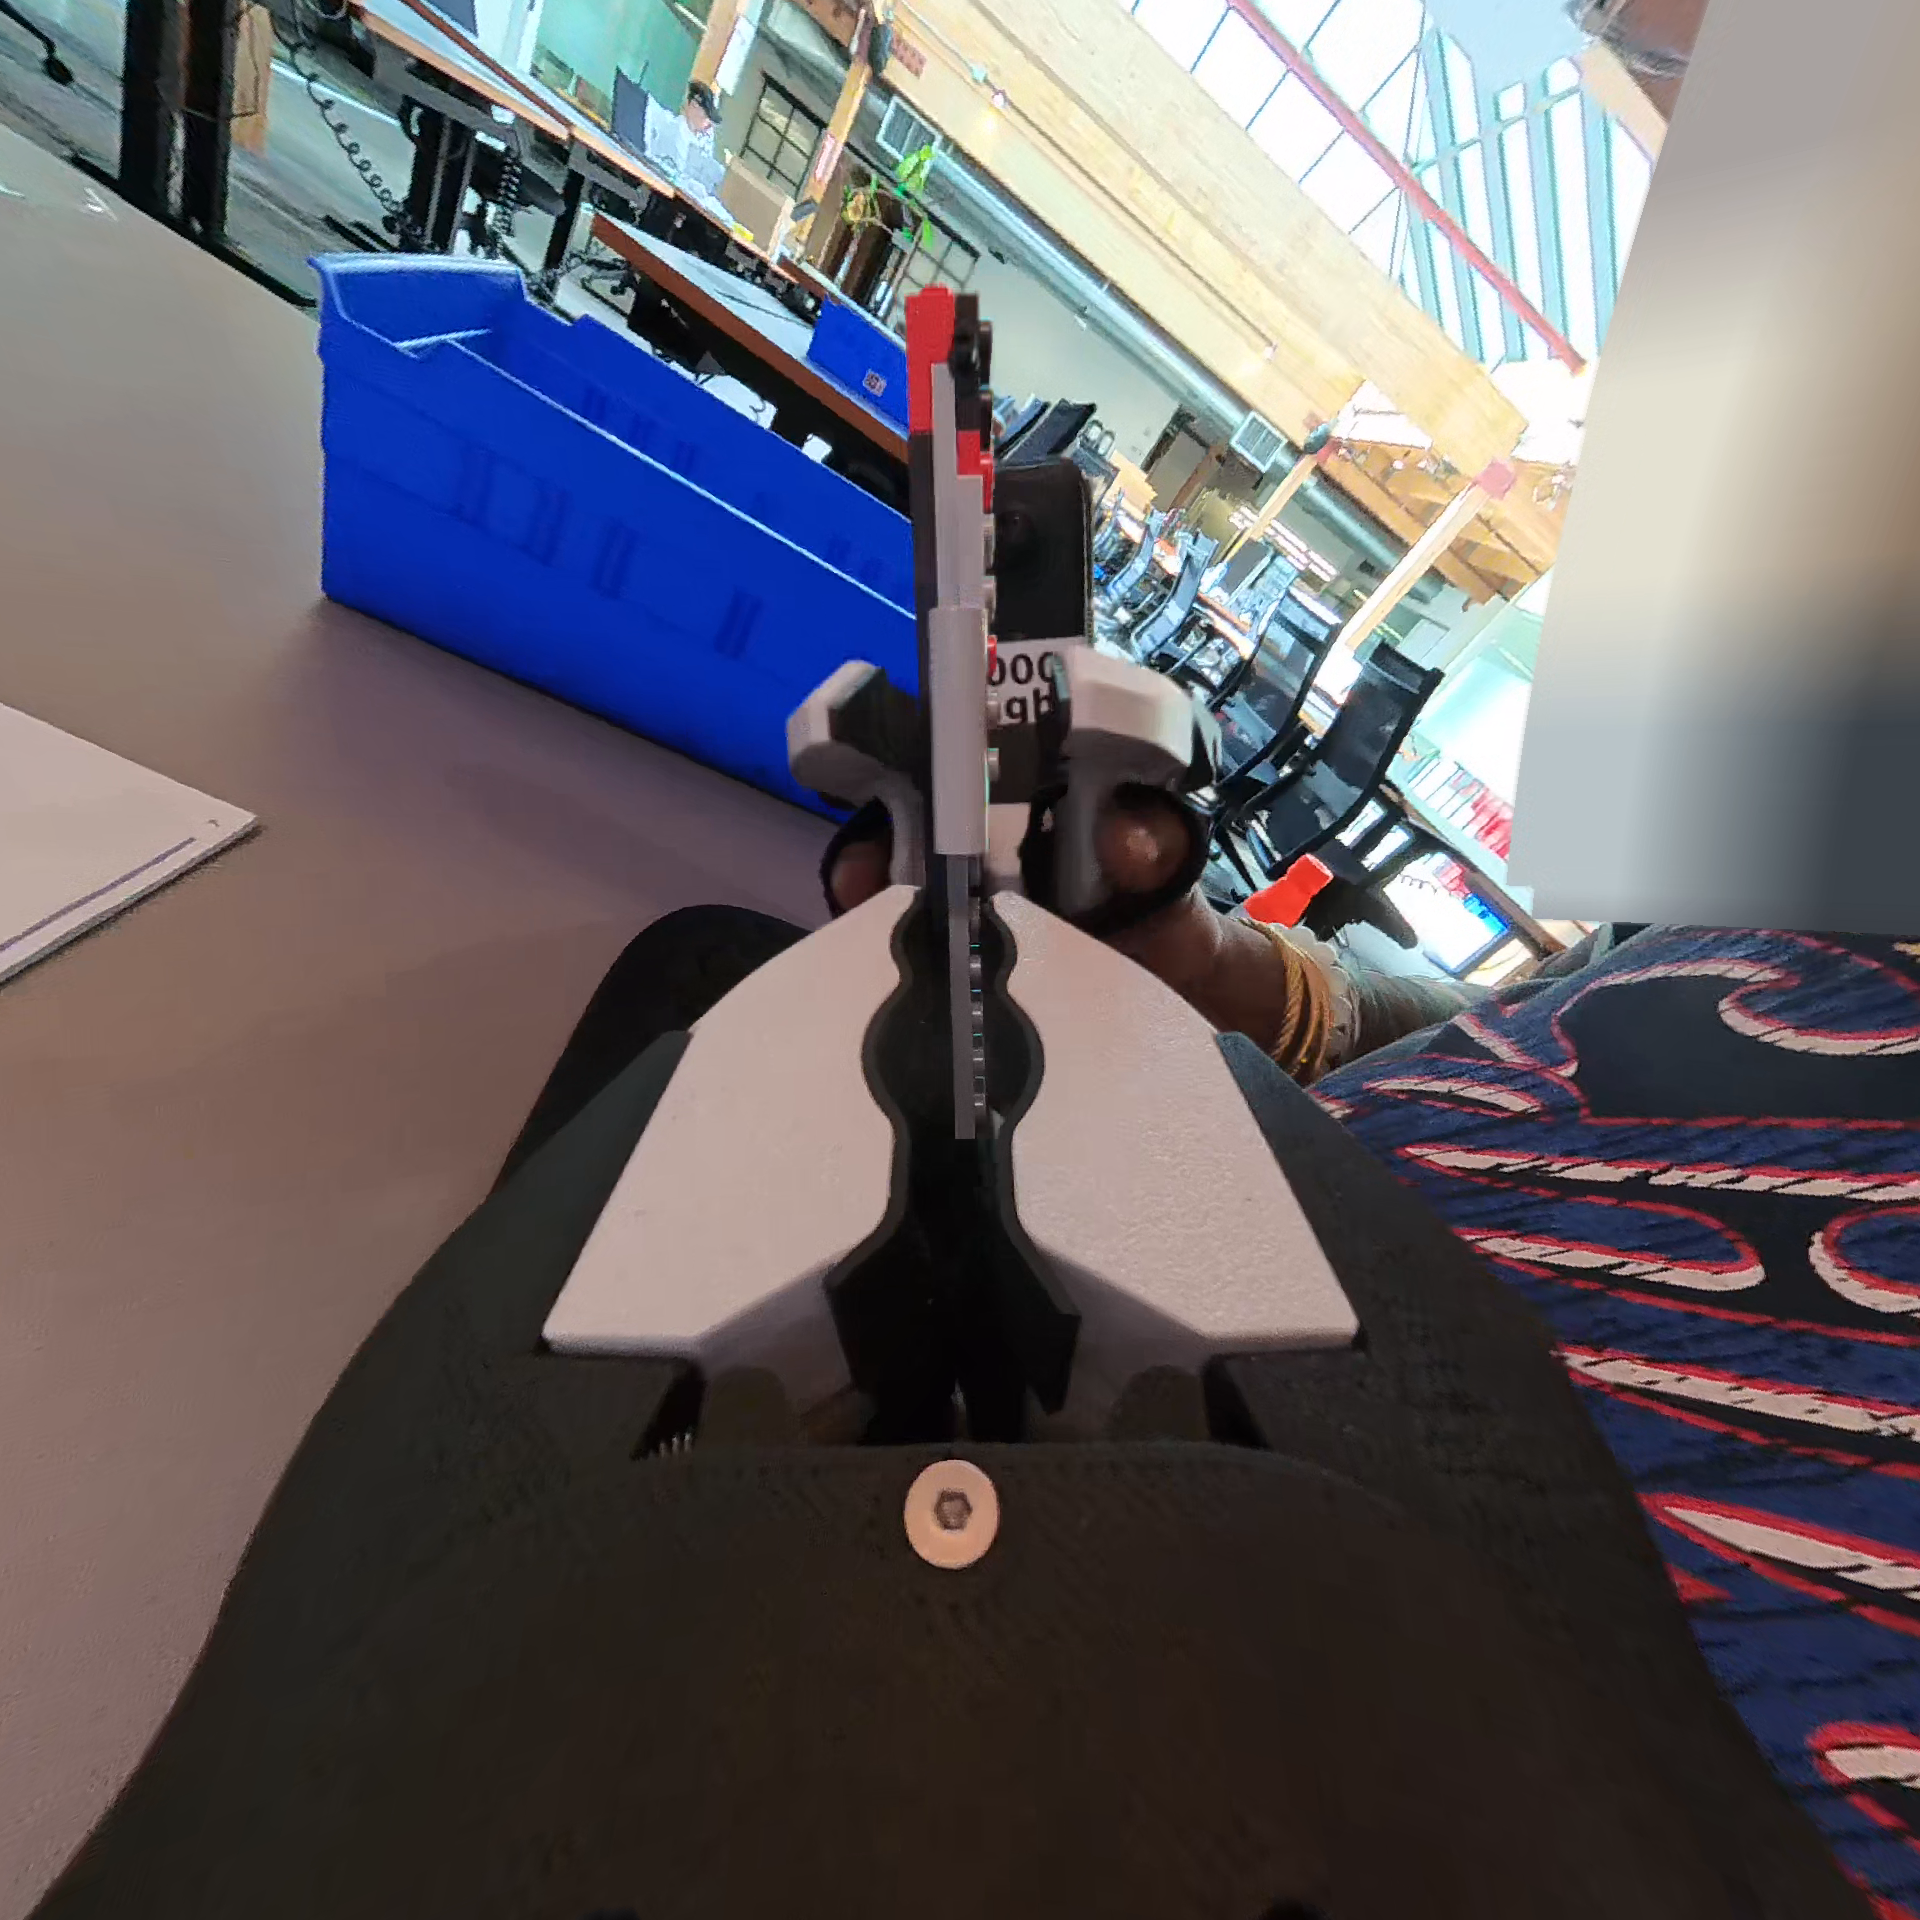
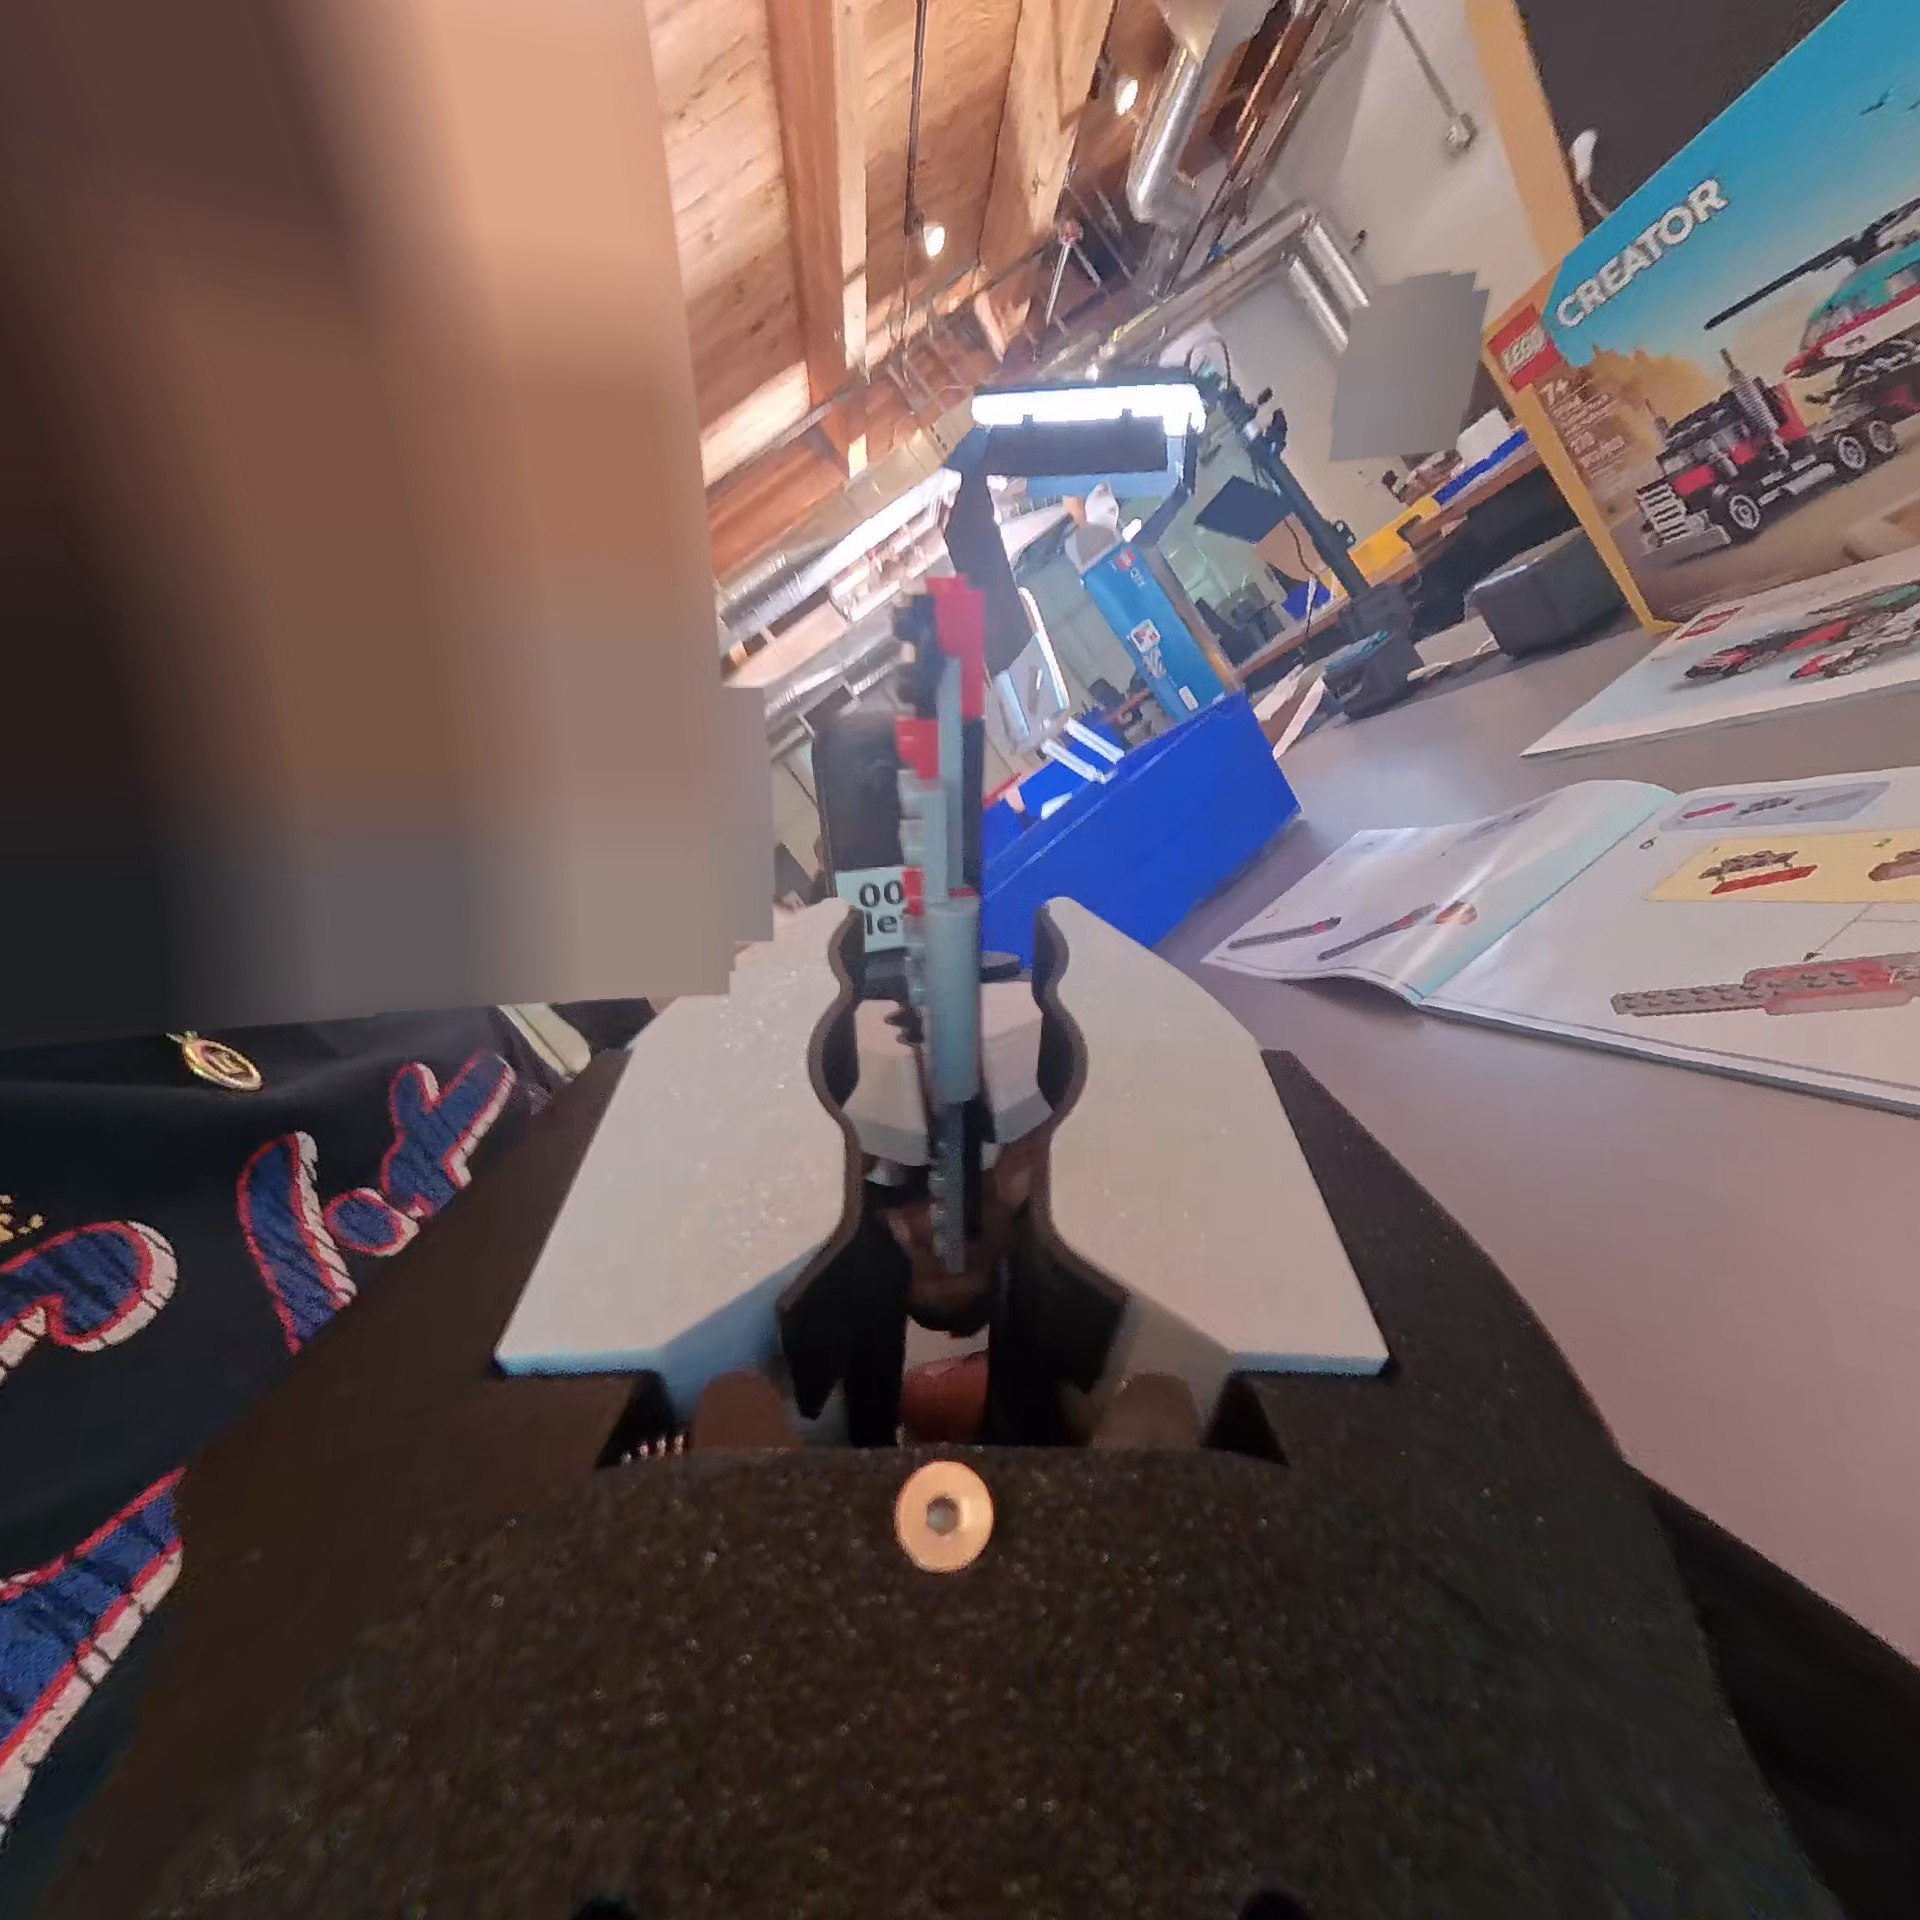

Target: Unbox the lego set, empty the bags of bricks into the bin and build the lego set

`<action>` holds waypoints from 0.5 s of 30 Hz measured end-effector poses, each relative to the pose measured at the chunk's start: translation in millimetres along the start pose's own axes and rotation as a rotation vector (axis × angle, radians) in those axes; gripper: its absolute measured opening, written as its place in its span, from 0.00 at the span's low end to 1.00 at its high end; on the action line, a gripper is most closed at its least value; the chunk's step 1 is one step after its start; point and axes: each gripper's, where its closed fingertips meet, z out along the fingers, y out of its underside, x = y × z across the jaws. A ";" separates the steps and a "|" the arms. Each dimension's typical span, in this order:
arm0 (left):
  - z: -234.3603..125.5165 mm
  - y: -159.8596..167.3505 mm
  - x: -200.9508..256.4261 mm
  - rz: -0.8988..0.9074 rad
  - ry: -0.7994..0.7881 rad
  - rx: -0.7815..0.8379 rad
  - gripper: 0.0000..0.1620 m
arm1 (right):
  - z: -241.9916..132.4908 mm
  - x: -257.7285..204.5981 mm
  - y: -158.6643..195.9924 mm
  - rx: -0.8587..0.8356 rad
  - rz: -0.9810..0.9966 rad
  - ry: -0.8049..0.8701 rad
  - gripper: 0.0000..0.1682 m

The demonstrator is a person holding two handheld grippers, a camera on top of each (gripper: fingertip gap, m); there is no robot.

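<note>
A thin lego assembly (image 1: 954,644) of grey, black and red plates stands upright, seen edge-on. My left gripper (image 1: 951,914) is shut on its lower end and holds it above the grey table. My right gripper (image 1: 977,727) faces it from the far side, its fingers either side of the assembly's middle. In the right wrist view my right gripper (image 2: 943,920) is open, with a gap on both sides of the assembly (image 2: 940,935). The left gripper (image 2: 951,1101) shows behind it. The blue bin (image 1: 582,520) stands on the table beyond.
The blue bin (image 2: 1143,831) sits mid-table. An open instruction booklet (image 2: 1558,914) lies to the right, a second booklet (image 2: 1766,665) and the upright lego box (image 2: 1714,395) behind it. A white sheet (image 1: 83,831) lies at the left. The person's patterned garment (image 1: 1662,1195) is close by. The left gripper's tips are roughly 4 centimeters from the right gripper's.
</note>
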 end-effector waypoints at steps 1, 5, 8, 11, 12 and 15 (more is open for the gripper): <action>0.9 -0.4 3.1 0.002 0.016 0.001 0.06 | 1.7 -0.3 2.9 -0.029 -0.018 -0.002 0.16; 1.1 -3.1 8.0 0.102 0.010 0.005 0.06 | 3.1 -13.3 1.6 -0.020 -0.077 -0.091 0.07; 1.3 -3.9 13.4 0.222 -0.007 -0.001 0.06 | 1.4 -23.1 1.0 -0.010 -0.133 -0.152 0.07; 2.0 -7.0 26.1 0.444 0.014 0.014 0.06 | -1.8 -45.2 0.2 0.009 -0.346 -0.252 0.07; 2.1 -8.2 31.3 0.545 0.021 0.024 0.06 | -3.1 -53.8 0.4 0.016 -0.429 -0.292 0.07; 0.0 -12.8 39.4 0.828 -0.001 0.053 0.06 | -4.3 -64.9 2.6 -0.022 -0.573 -0.338 0.16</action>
